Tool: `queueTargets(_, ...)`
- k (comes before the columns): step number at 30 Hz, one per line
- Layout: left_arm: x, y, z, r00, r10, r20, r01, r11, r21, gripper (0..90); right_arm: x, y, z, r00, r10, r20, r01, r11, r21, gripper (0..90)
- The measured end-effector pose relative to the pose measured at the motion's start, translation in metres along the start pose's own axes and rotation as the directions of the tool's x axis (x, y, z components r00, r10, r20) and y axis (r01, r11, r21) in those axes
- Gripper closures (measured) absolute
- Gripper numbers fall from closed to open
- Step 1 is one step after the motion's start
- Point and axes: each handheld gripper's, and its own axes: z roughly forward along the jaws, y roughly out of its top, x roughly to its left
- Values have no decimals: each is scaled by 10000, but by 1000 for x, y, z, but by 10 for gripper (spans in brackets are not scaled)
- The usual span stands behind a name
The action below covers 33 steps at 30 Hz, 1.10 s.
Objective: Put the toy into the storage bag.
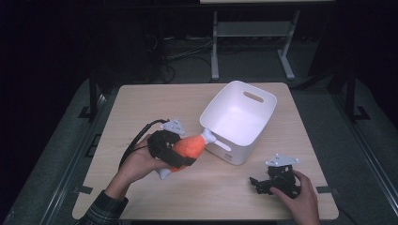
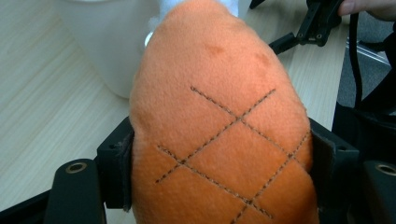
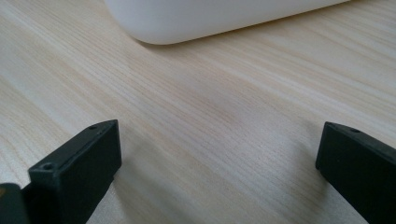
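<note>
The left gripper (image 1: 180,157) clamps an orange plush drumstick (image 1: 187,146) (stitched with a crosshatch pattern) just beside the white plastic bin (image 1: 239,117), its white bone end touching the bin's near wall. The right gripper (image 1: 263,184) rests near the bin's front corner, jaws wide apart, nothing between them.

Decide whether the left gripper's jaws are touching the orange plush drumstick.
Touching. In the left gripper view, both black jaws of the left gripper press against the sides of the orange plush drumstick, with no gap on either side.
</note>
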Motion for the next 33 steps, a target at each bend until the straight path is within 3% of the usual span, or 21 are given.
queueTargets(26, 14, 43, -5, 9995, 210, -243, -217, 9993, -295, 256, 0, 0, 0, 10000, -33, 6, 33, 10000, -13, 0)
queueTargets(33, 17, 59, -6, 9982, 465, -372, -476, 9985, -267, 256, 0, 0, 0, 10000, -6, 11, 6, 10000, -4, 0)
